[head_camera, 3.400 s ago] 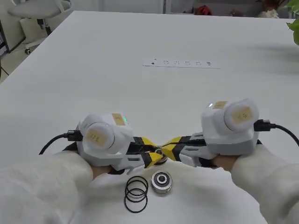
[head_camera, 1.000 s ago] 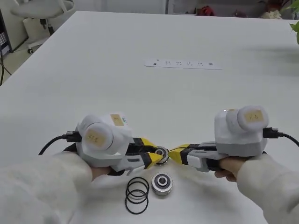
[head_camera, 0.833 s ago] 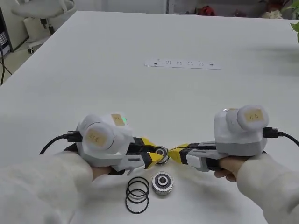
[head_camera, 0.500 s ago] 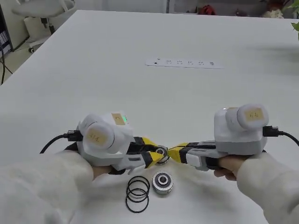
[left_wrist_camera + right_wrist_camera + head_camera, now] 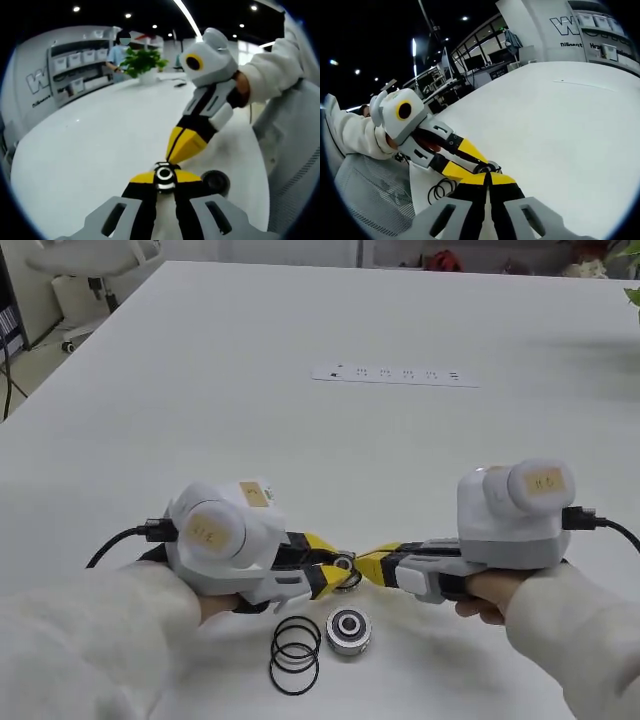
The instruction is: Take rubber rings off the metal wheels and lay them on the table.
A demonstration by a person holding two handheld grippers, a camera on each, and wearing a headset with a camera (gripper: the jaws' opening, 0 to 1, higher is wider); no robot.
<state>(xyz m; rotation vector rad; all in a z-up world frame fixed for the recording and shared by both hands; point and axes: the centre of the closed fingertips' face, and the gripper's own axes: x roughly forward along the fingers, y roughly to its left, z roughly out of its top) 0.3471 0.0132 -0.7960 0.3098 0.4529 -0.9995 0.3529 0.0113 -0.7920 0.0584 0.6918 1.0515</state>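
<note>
Left gripper (image 5: 338, 576): clamped on metal wheel (image 5: 164, 175), steadying it, I judge; right gripper (image 5: 370, 563): jaws together at its rim for peeling.

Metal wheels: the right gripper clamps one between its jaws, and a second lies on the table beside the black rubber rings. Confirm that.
Wrong gripper. The left gripper clamps that metal wheel between its jaws, as the left gripper view shows; the right gripper, jaws shut, only has its tips at it. The second wheel lies on the table beside the black rubber rings.
</note>
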